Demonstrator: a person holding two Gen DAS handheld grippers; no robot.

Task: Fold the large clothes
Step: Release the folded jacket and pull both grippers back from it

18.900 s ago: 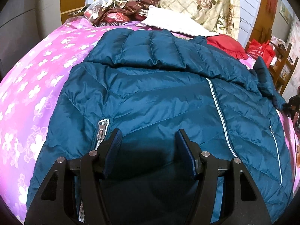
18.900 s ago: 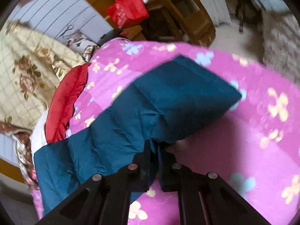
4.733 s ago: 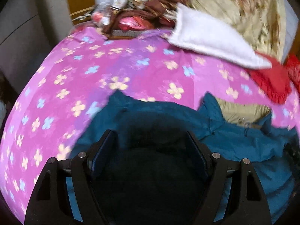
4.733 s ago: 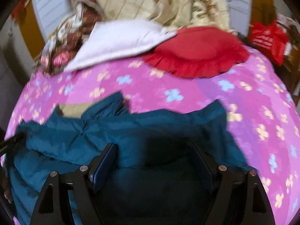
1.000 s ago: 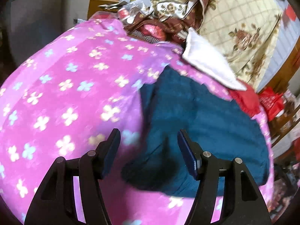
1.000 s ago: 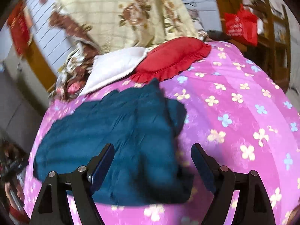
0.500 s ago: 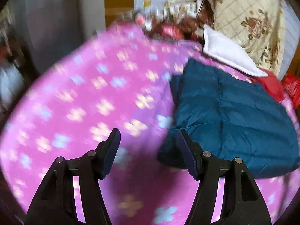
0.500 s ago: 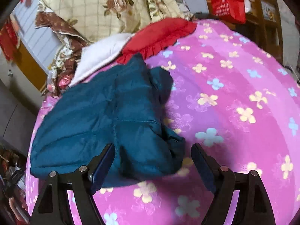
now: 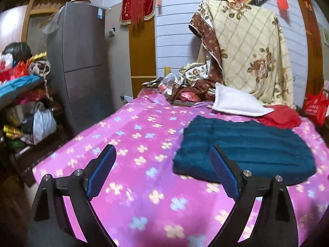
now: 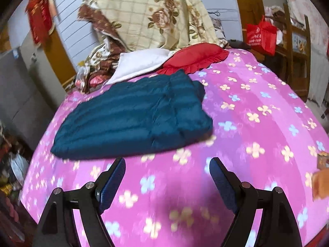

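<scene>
The teal quilted jacket [image 9: 244, 148] lies folded into a flat rectangle on the pink flowered bedspread [image 9: 131, 135]; in the right wrist view the jacket [image 10: 133, 115] sits toward the far left of the bed. My left gripper [image 9: 162, 162] hangs over the bedspread to the left of the jacket, its jaws opening wide with nothing between them. My right gripper [image 10: 166, 170] stands open over bare bedspread [image 10: 257, 127], nearer than the jacket's front edge and apart from it.
A white pillow [image 9: 236, 103], a red cushion [image 9: 279, 119] and a floral quilt [image 9: 253, 57] pile at the bed's head. A grey fridge [image 9: 82, 61] and cluttered shelves [image 9: 24, 103] stand left of the bed. A red bag [image 10: 261, 35] hangs on wooden furniture at the right.
Both grippers have drawn back from the folded jacket, which now lies farther off. The left view has swung up and leftward to show the room, and the left jaws stand wider.
</scene>
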